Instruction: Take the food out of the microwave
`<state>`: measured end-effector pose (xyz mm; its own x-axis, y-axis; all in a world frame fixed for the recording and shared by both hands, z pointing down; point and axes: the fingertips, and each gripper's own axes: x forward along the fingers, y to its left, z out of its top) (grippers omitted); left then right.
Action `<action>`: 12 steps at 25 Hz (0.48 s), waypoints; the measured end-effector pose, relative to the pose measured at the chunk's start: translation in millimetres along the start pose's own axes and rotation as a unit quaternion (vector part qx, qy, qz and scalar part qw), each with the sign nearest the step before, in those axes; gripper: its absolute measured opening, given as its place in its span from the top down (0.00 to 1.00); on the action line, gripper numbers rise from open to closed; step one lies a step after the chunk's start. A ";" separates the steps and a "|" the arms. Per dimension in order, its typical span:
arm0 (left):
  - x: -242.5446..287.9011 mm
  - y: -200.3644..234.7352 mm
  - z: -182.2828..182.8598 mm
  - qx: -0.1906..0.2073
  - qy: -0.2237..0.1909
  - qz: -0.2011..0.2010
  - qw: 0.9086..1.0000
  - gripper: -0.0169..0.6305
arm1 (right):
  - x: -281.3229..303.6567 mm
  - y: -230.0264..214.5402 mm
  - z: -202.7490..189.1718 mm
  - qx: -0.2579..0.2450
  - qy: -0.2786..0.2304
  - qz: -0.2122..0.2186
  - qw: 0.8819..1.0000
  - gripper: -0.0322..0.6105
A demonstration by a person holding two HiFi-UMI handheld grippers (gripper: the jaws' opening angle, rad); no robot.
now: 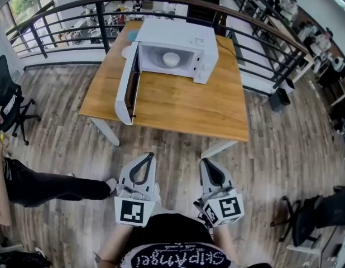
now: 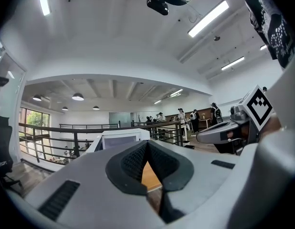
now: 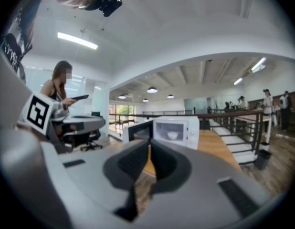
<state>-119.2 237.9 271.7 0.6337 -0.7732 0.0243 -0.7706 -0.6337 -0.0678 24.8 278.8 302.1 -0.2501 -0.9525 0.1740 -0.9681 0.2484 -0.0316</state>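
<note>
Wood-plank floor (image 1: 66, 133) of a railed mezzanine. Nearest stood the left gripper (image 1: 144, 156) and right gripper (image 1: 209, 162), both clenched on nothing, well short of the counter (image 1: 178, 102). Beyond sat a white microwave (image 1: 186, 35), door (image 1: 128, 85) open, the bowl of food (image 1: 171, 58) inside. Step judged: approach. Next needed: reaching in, jaws parted.

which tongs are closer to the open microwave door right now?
Left. The left tongs hang over the floor almost straight below the door in the head view, short of the table. The right tongs are equally far back but offset to the right.
</note>
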 end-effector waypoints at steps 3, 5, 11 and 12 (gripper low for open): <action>16.5 22.0 -0.3 0.003 0.000 -0.006 1.000 0.93 | 23.8 -0.8 4.9 0.004 -0.002 -0.009 1.000 0.89; 26.1 33.5 -2.6 0.002 0.000 -0.011 1.000 0.93 | 36.4 -2.3 6.1 0.007 -0.002 -0.015 1.000 0.89; 44.3 56.9 -9.1 0.003 0.003 -0.019 1.000 0.93 | 64.9 -6.3 7.6 0.014 0.000 -0.021 1.000 0.89; 46.0 60.1 -9.7 0.001 0.003 -0.019 1.000 0.93 | 68.8 -5.8 9.8 0.013 -0.002 -0.020 1.000 0.89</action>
<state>-137.1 164.0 278.4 0.6617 -0.7490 0.0328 -0.7461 -0.6622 -0.0688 13.1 210.2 304.6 -0.2115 -0.9621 0.1719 -0.9773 0.2057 -0.0512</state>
